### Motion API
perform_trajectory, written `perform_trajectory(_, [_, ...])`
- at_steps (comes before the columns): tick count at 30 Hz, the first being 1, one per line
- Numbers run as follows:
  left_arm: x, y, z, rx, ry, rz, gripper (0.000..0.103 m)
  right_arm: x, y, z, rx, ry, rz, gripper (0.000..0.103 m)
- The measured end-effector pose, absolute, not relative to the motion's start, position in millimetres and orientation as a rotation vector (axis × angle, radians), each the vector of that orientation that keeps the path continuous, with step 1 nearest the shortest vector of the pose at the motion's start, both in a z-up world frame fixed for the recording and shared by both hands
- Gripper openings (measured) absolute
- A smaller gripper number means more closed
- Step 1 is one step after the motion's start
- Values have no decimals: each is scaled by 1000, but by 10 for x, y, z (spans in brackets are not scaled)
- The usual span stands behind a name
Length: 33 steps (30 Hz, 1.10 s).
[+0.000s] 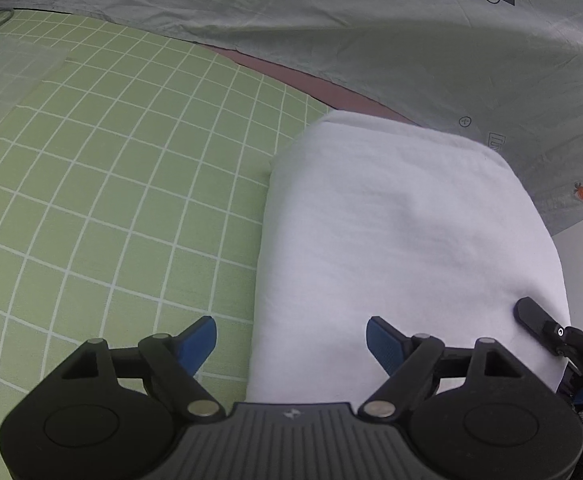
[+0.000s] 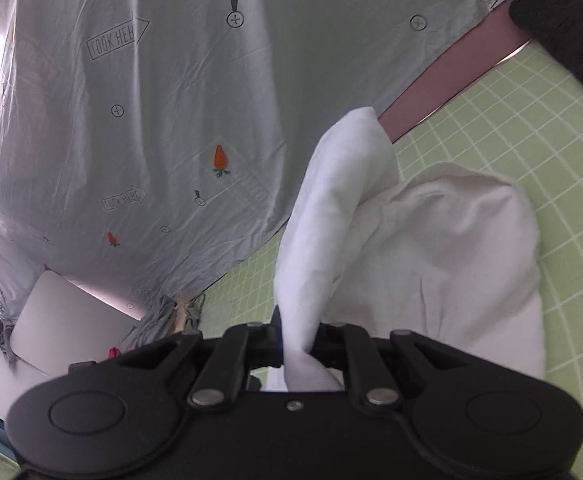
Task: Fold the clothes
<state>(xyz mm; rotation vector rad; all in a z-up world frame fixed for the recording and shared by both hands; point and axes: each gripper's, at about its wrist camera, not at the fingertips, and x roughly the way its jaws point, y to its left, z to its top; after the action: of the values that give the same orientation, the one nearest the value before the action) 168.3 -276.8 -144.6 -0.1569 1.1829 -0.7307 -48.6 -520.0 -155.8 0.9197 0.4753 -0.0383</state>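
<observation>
The left tongs (image 1: pixel 291 344) are hovering spread wide over the white garment's (image 1: pixel 403 240) edge, gripping nothing. The right tongs (image 2: pixel 297 338) are pinching a raised fold of it above the green checked sheet (image 1: pixel 111 200).

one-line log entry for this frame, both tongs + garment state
left tongs: open, empty, over garment edge | right tongs: shut on white garment, fold lifted | surface: green grid sheet
</observation>
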Motion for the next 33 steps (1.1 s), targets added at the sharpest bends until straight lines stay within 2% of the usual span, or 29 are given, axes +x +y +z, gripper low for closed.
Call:
perform_trajectory(8, [1803, -2363, -1498, -257, 1170, -566, 83, 191, -4670, -1470, 746, 631, 119, 12])
perform_trajectory(10, [1799, -2264, -1523, -280, 1174, -529, 83, 330, -4509, -1421, 674, 676, 136, 19])
perform_trajectory(12, [1803, -2219, -1532, -289, 1175, -509, 83, 390, -4377, -1379, 592, 709, 106, 33])
perform_trajectory(14, [1809, -2184, -1541, -291, 1174, -500, 83, 393, -4246, -1353, 489, 739, 59, 44])
perform_trajectory(15, [1808, -2174, -1544, -292, 1176, -500, 83, 381, -4181, -1346, 430, 750, 33, 47])
perform_trajectory(22, [1806, -2206, -1611, -280, 1196, -520, 83, 318, -4153, -1260, 400, 698, -28, 46])
perform_trajectory(25, [1813, -2196, -1629, -290, 1200, -519, 83, 504, -4220, -1260, 422, 723, -19, 32])
perform_trajectory(26, [1817, -2185, -1637, -296, 1201, -514, 83, 579, -4244, -1297, 446, 744, -5, 17])
perform_trajectory(27, [1820, -2165, -1644, -303, 1201, -506, 83, 634, -4262, -1328, 480, 753, 21, 12])
perform_trajectory(33, [1877, -1910, -1639, -387, 1164, -410, 83, 861, -4046, -1210, 536, 697, 245, 10])
